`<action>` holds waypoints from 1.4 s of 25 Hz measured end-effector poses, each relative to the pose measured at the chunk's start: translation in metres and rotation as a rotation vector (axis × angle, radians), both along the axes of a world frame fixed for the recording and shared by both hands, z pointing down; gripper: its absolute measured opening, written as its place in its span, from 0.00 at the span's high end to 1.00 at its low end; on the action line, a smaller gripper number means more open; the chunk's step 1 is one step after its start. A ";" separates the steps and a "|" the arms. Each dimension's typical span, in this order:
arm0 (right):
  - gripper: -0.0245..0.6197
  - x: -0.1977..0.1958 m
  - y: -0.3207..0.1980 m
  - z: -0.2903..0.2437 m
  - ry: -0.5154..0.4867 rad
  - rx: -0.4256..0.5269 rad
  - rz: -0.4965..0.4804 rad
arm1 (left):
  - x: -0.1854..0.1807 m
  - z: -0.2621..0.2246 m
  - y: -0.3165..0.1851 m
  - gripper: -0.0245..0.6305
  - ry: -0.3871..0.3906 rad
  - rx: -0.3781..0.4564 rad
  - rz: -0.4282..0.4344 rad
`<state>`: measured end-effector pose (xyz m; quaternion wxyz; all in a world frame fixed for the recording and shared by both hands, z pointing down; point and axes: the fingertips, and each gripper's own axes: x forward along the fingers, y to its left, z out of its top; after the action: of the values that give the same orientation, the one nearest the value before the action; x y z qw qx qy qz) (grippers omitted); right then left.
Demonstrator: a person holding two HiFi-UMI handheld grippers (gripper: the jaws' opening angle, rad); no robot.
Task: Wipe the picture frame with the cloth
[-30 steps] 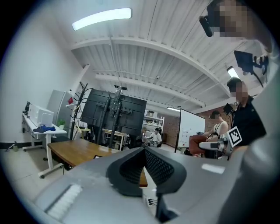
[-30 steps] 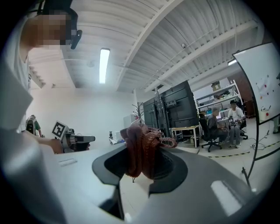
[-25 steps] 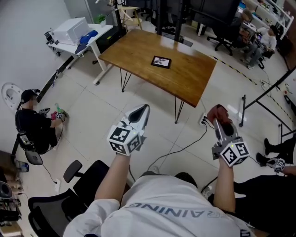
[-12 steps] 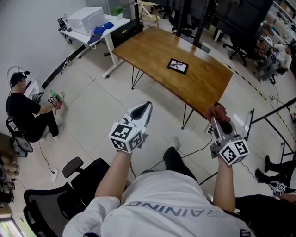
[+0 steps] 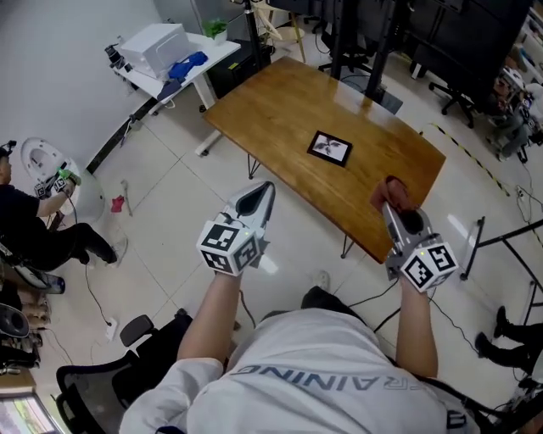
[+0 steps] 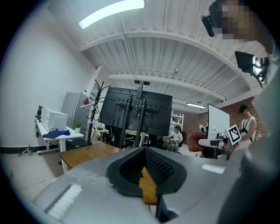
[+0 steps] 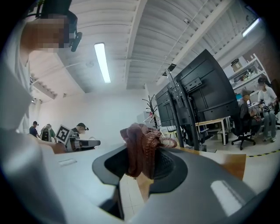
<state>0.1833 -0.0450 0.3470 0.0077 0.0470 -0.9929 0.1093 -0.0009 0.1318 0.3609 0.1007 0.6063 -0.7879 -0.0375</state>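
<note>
A small black picture frame [image 5: 329, 147] lies flat on the wooden table [image 5: 280, 102] ahead, well beyond both grippers. My right gripper [image 5: 392, 200] is shut on a reddish-brown cloth [image 5: 387, 190], held over the table's near right edge. The cloth [image 7: 141, 148] bunches between the jaws in the right gripper view. My left gripper [image 5: 257, 202] is held over the floor short of the table's near edge. Its jaws are together with nothing in them [image 6: 146, 175].
A white side desk [image 5: 170, 59] with a white box and a blue cloth stands at the far left. Dark screen stands [image 5: 373, 25] and office chairs rise behind the table. A person [image 5: 34, 229] crouches on the floor at left. Cables [image 5: 373, 297] trail over the tiles.
The table and picture frame have come closer as I walk forward. My right gripper with the cloth now reaches the table's near edge. Both grippers keep their state.
</note>
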 end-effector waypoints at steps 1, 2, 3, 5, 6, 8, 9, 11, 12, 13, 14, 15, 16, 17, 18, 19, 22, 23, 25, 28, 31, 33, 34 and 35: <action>0.76 -0.010 -0.015 -0.001 -0.001 -0.009 -0.005 | -0.009 -0.001 -0.015 0.96 0.000 -0.011 0.001; 0.76 -0.020 -0.029 -0.003 -0.003 -0.016 -0.010 | -0.017 -0.002 -0.029 0.96 -0.003 -0.023 0.005; 0.76 -0.028 -0.043 -0.005 -0.007 -0.020 -0.014 | -0.024 -0.003 -0.043 0.96 -0.009 -0.034 0.009; 0.76 -0.042 -0.068 -0.008 -0.024 -0.025 -0.016 | -0.037 -0.005 -0.066 0.96 -0.022 -0.049 0.010; 0.76 -0.048 -0.078 -0.009 -0.032 -0.031 -0.015 | -0.043 -0.005 -0.077 0.96 -0.028 -0.054 0.009; 0.76 -0.055 -0.094 -0.004 -0.038 -0.047 -0.011 | -0.051 -0.006 -0.096 0.96 -0.037 -0.064 0.013; 0.76 -0.057 -0.101 0.000 -0.037 -0.054 -0.007 | -0.054 -0.006 -0.106 0.96 -0.041 -0.066 0.020; 0.76 -0.061 -0.111 0.006 -0.034 -0.070 0.005 | -0.061 -0.007 -0.123 0.96 -0.045 -0.069 0.038; 0.76 -0.064 -0.115 0.008 -0.033 -0.076 0.012 | -0.065 -0.008 -0.131 0.96 -0.047 -0.069 0.047; 0.76 -0.067 -0.119 0.009 -0.031 -0.078 0.018 | -0.070 -0.008 -0.139 0.96 -0.046 -0.068 0.057; 0.76 -0.071 -0.123 0.009 -0.030 -0.078 0.026 | -0.075 -0.008 -0.147 0.96 -0.045 -0.066 0.068; 0.76 -0.074 -0.125 0.008 -0.029 -0.076 0.035 | -0.079 -0.007 -0.154 0.96 -0.043 -0.065 0.080; 0.76 -0.076 -0.127 0.008 -0.030 -0.075 0.046 | -0.084 -0.005 -0.161 0.96 -0.042 -0.066 0.095; 0.76 -0.079 -0.129 0.008 -0.030 -0.075 0.059 | -0.088 -0.003 -0.167 0.96 -0.043 -0.068 0.111; 0.76 -0.082 -0.131 0.008 -0.030 -0.074 0.072 | -0.093 -0.001 -0.173 0.96 -0.045 -0.071 0.128; 0.76 -0.086 -0.133 0.008 -0.028 -0.074 0.086 | -0.098 0.002 -0.179 0.96 -0.045 -0.072 0.146; 0.76 -0.101 -0.141 0.010 -0.022 -0.082 0.141 | -0.119 0.009 -0.193 0.96 -0.038 -0.072 0.194; 0.76 -0.107 -0.142 0.010 -0.021 -0.089 0.161 | -0.127 0.012 -0.197 0.96 -0.032 -0.073 0.209; 0.76 -0.119 -0.142 0.008 -0.018 -0.090 0.195 | -0.143 0.017 -0.203 0.96 -0.015 -0.073 0.242; 0.76 -0.137 -0.143 0.006 -0.011 -0.089 0.254 | -0.165 0.022 -0.207 0.96 -0.004 -0.070 0.279; 0.76 -0.156 -0.142 0.014 0.010 -0.115 0.308 | -0.187 0.031 -0.213 0.96 0.004 -0.070 0.283; 0.76 -0.167 -0.139 0.024 0.040 -0.134 0.312 | -0.192 0.044 -0.217 0.96 0.030 -0.082 0.298; 0.76 -0.172 -0.138 0.029 0.055 -0.141 0.307 | -0.191 0.053 -0.219 0.96 0.039 -0.095 0.310; 0.76 -0.176 -0.137 0.034 0.067 -0.148 0.302 | -0.189 0.063 -0.221 0.96 0.047 -0.111 0.324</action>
<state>0.0069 -0.1823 0.3815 0.0279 0.1985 -0.9630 0.1804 -0.1897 -0.0892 0.4234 0.1571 0.7178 -0.6782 0.0084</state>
